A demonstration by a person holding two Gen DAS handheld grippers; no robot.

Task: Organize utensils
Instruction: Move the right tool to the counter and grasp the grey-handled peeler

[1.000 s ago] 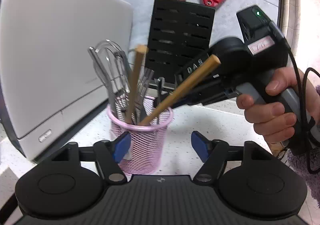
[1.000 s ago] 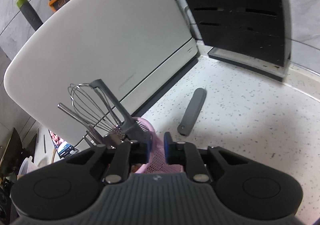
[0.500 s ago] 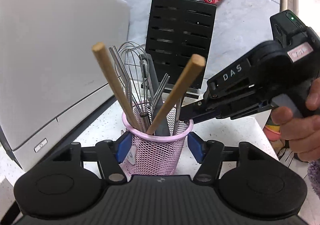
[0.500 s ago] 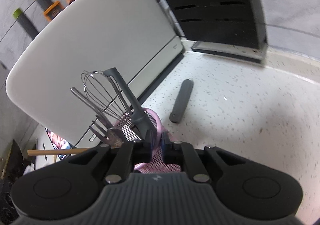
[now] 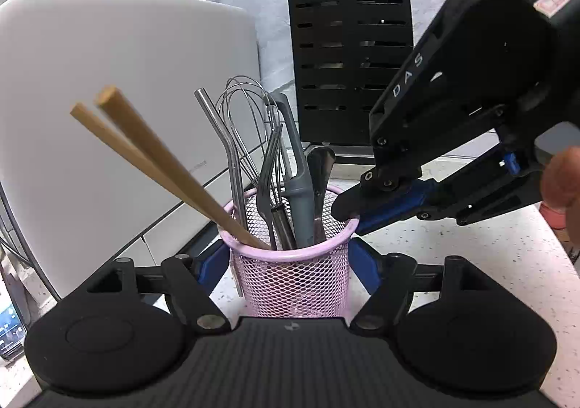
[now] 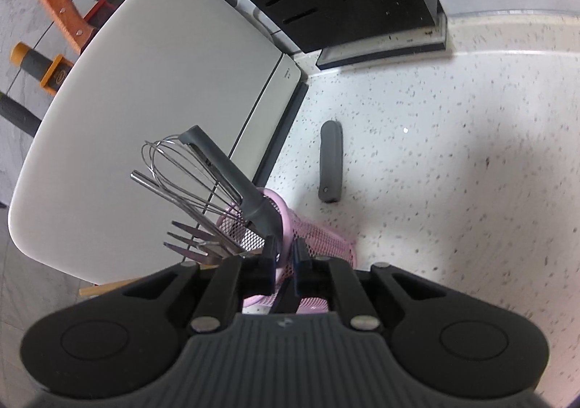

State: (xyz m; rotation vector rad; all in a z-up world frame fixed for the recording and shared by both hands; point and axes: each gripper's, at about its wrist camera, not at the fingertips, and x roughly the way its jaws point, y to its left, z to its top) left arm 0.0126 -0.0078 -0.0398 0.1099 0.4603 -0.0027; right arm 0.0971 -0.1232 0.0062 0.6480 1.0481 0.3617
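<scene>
While the left gripper (image 5: pixel 288 263) brackets the pink mesh cup (image 5: pixel 290 277) from both sides, its blue pads sit at the cup's wall and its jaws have just been opening a little, so whether they still press on the mesh cannot be told; the cup stands upright on the speckled white surface (image 5: pixel 489 263), a round basket of thin wire netting with a smooth rolled rim; inside it lean two square-ended wooden chopsticks (image 5: pixel 145 157), tilted far to the left, a bent steel straw (image 5: pixel 224 139), a wire whisk (image 5: pixel 243 107), a steel fork (image 5: pixel 268 168), a grey plastic utensil (image 5: pixel 297 176) and a spoon handle (image 5: pixel 320 168); the right gripper (image 6: pixel 284 263) reaches in from the right, its jaws nearly closed and pinching the cup's rim between them; beyond the cup, in the right wrist view, a grey rounded handle (image 6: pixel 330 161) lies flat on the surface, apart from the cup; behind stand a smooth white appliance (image 5: pixel 108 99) and a slotted black knife block (image 5: pixel 351 60).
</scene>
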